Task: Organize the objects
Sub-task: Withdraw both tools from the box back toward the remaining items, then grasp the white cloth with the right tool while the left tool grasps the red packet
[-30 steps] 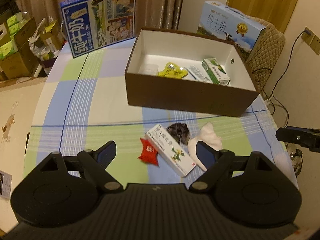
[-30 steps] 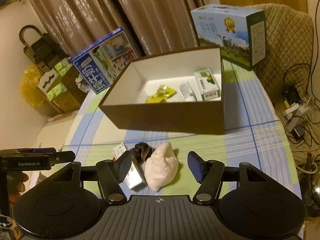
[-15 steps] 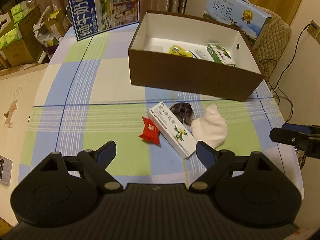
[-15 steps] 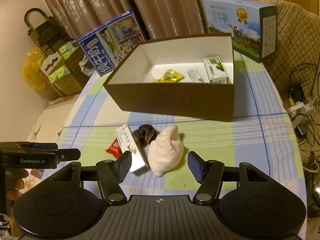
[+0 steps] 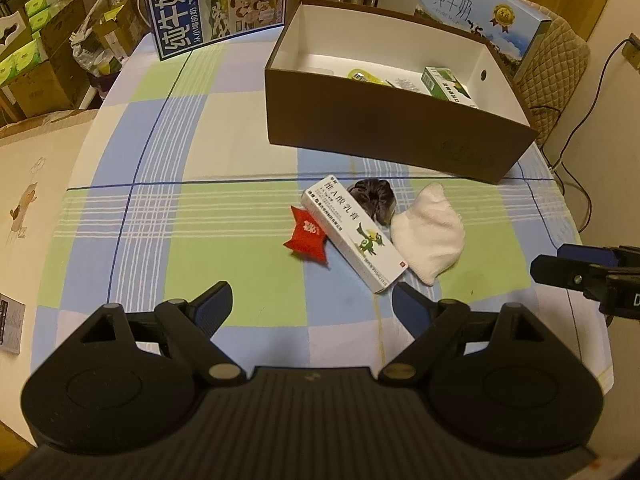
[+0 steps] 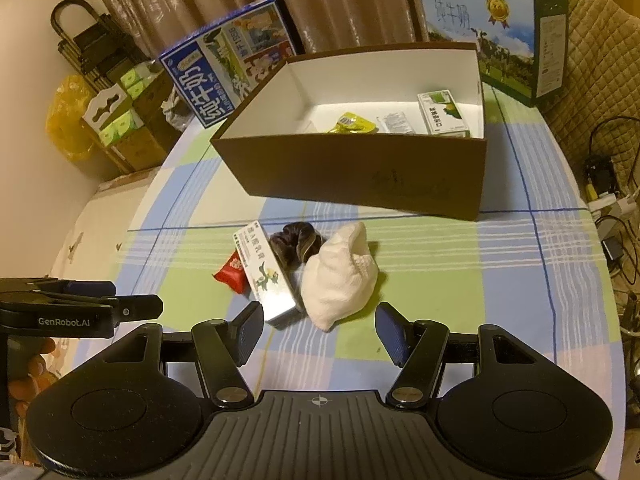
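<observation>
White folded cloth [image 6: 340,276], brown box [image 5: 392,136], white carton [image 5: 352,232]

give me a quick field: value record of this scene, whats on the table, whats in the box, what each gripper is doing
surface: table with checked cloth
container: open brown box
in box: yellow packet, green-white carton, small white sachet
loose on cloth: red packet, long white ointment box, dark scrunchie, white folded cloth
left gripper: open, empty, above the red packet and ointment box
right gripper: open, empty, above the white cloth
behind box: two milk cartons
</observation>
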A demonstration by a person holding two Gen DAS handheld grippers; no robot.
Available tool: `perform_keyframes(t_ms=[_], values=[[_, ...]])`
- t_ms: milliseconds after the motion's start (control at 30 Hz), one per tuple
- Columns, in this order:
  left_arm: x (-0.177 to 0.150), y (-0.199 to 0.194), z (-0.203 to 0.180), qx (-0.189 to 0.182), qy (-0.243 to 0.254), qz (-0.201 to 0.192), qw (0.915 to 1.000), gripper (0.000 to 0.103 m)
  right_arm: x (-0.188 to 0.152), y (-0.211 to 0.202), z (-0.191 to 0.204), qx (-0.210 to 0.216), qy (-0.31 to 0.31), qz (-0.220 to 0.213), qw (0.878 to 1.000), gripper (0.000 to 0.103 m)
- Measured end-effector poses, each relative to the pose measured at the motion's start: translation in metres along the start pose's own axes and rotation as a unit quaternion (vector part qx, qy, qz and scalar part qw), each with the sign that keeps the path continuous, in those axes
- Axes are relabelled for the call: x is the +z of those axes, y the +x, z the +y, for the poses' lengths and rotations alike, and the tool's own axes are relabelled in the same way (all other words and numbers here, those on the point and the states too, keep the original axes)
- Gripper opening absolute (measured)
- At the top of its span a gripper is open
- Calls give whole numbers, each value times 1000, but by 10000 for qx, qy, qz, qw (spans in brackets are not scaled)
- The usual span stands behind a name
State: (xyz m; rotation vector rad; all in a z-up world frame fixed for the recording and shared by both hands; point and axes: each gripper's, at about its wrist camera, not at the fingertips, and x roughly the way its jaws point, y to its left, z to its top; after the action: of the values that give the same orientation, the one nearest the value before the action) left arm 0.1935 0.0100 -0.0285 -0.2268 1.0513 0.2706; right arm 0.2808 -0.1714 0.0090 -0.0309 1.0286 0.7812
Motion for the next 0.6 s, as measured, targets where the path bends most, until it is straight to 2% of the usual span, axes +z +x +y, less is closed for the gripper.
perform_keyframes(t_ms=[600], values=[[-5,13,16,101,-90,204,9997,85,-3,31,3,-215,-106,318,9992,59]])
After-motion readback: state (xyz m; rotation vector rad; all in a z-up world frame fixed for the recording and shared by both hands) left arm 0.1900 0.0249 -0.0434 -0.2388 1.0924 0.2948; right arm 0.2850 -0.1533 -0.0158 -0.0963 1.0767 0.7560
